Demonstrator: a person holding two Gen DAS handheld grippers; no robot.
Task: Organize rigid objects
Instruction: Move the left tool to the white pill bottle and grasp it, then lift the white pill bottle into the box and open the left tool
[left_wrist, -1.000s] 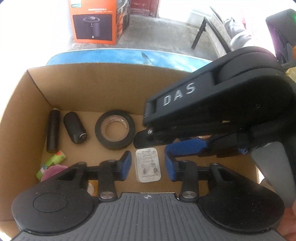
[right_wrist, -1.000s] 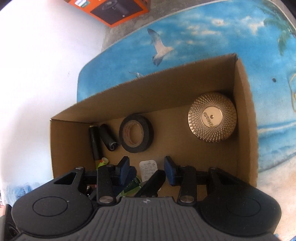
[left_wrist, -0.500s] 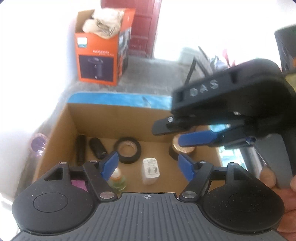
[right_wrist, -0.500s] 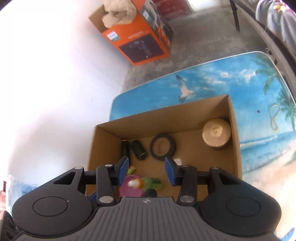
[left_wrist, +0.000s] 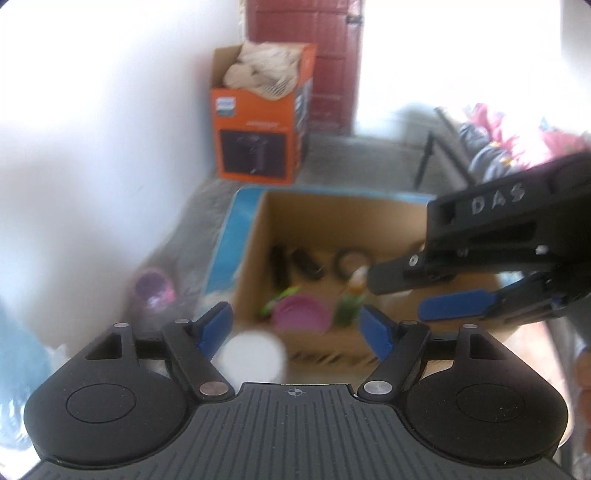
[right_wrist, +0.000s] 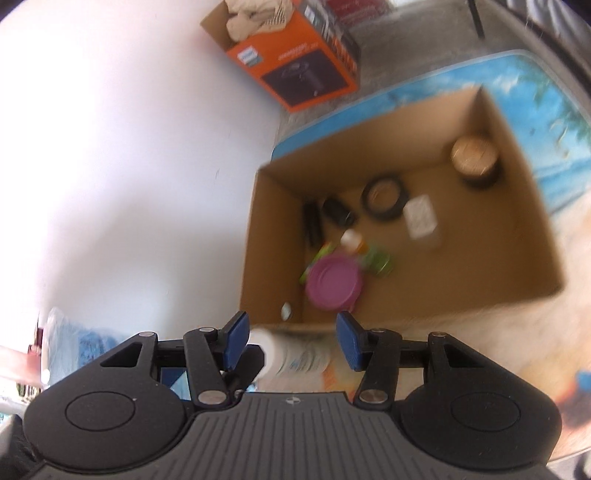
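Rigid objects lie loose on the floor of the open brown cardboard box (right_wrist: 280, 236), which stands on the beach-print bench (right_wrist: 546, 122): a pink round lid (right_wrist: 334, 282), a green bottle with a white cap (right_wrist: 369, 254), a black ring of tape (right_wrist: 384, 195), two black cylinders (right_wrist: 325, 218), a white flat charger (right_wrist: 421, 218) and a gold ribbed jar (right_wrist: 474, 157) off in the far right corner. Risk, as judged: the near group is crowded, lid touching bottle, so a reach there could knock the bottle or pinch two items together; blur also makes edges hard to place. A white cylindrical container (right_wrist: 291, 354) lies outside the box, just beside the near wall, and could be nudged away. Left hand-held gripper (left_wrist: 297, 328) stands wide, jaws just opened further, nothing between them. Right hand-held gripper (right_wrist: 291, 341) is partly open, jaws just widening, gripping nothing; the container lies below it.
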